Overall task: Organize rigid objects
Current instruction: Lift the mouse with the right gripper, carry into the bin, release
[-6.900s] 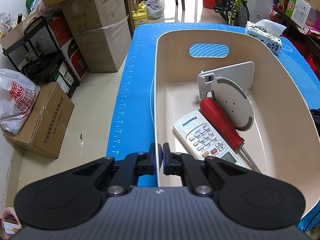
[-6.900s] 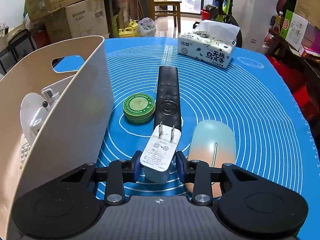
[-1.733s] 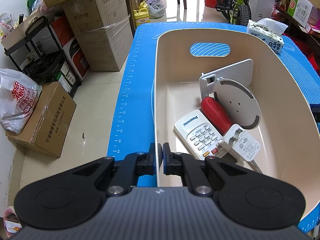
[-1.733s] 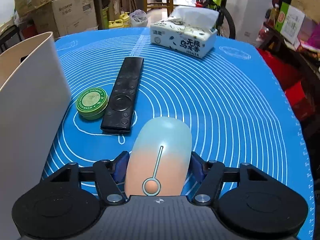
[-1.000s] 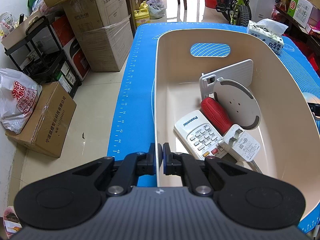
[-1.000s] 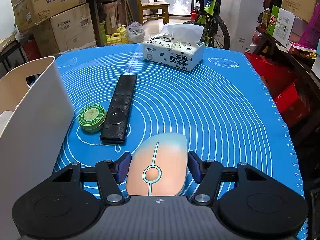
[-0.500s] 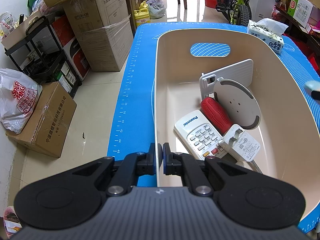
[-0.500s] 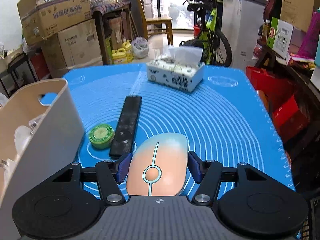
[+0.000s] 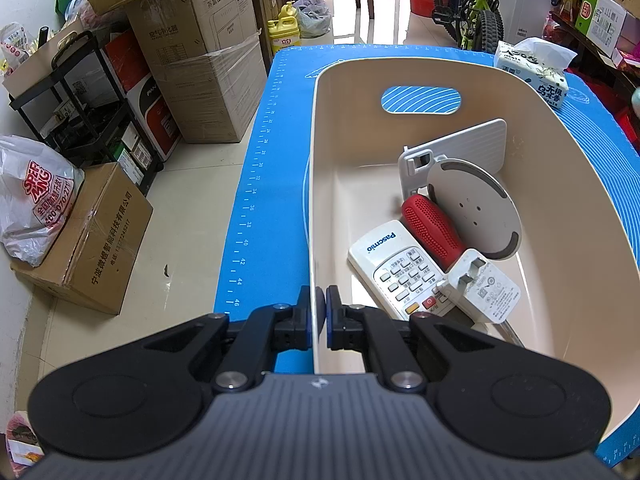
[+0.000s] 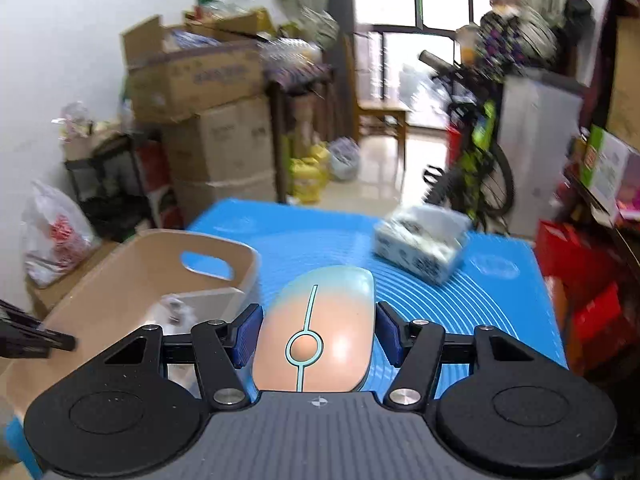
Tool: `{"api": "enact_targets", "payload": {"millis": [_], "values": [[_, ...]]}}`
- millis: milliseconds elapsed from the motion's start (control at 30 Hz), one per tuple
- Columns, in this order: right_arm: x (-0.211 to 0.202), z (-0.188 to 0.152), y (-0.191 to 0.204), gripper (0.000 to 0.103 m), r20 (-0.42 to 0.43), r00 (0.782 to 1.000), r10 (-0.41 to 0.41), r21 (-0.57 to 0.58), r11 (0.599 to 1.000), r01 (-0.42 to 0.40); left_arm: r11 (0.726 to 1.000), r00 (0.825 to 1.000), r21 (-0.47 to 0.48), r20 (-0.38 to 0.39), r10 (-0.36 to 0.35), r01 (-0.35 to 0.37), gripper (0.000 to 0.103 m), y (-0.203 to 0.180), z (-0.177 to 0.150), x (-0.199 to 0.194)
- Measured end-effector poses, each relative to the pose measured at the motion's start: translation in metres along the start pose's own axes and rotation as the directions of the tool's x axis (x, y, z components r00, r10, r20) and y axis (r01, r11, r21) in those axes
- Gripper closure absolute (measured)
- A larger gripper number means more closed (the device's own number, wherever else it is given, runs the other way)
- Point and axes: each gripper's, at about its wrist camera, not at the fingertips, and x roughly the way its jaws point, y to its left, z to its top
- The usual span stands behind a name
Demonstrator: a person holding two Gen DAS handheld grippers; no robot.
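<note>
While the left gripper [image 9: 319,312] is clamped on the near wall of the beige bin [image 9: 460,76], the right gripper [image 10: 316,334] grips a peach-and-blue mouse [image 10: 316,332] by its sides, held in the air above the blue mat [image 10: 492,296], right of the bin. In the bin lie a white remote [image 9: 394,268], a red-handled screwdriver [image 9: 432,230], a white charger [image 9: 482,292] and a white round-plate bracket [image 9: 468,196].
</note>
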Motion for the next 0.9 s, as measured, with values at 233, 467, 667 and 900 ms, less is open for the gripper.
{"api": "enact_targets", "payload": {"millis": [233, 467, 667, 900], "values": [[-0.014, 0.020, 0.045, 0.039, 0.039, 0.993, 0.109, -0.074, 0.992, -0.106, 1.000, 1.000, 0.001, 0.000, 0.000, 0.000, 0.096, 0.001, 0.000, 0.000], [-0.001, 0.031, 0.087, 0.039, 0.011, 0.982, 0.187, -0.117, 0.976, -0.184, 1.000, 1.000, 0.001, 0.000, 0.001, -0.001, 0.096, 0.001, 0.000, 0.000], [0.015, 0.024, 0.122, 0.039, -0.056, 0.967, 0.247, -0.165, 0.953, -0.253, 1.000, 1.000, 0.001, 0.000, 0.001, -0.001, 0.096, 0.001, 0.000, 0.000], [0.024, -0.001, 0.147, 0.039, -0.167, 0.943, 0.288, -0.215, 0.923, -0.320, 1.000, 1.000, -0.005, -0.001, -0.001, 0.001, 0.096, 0.001, 0.001, 0.001]]}}
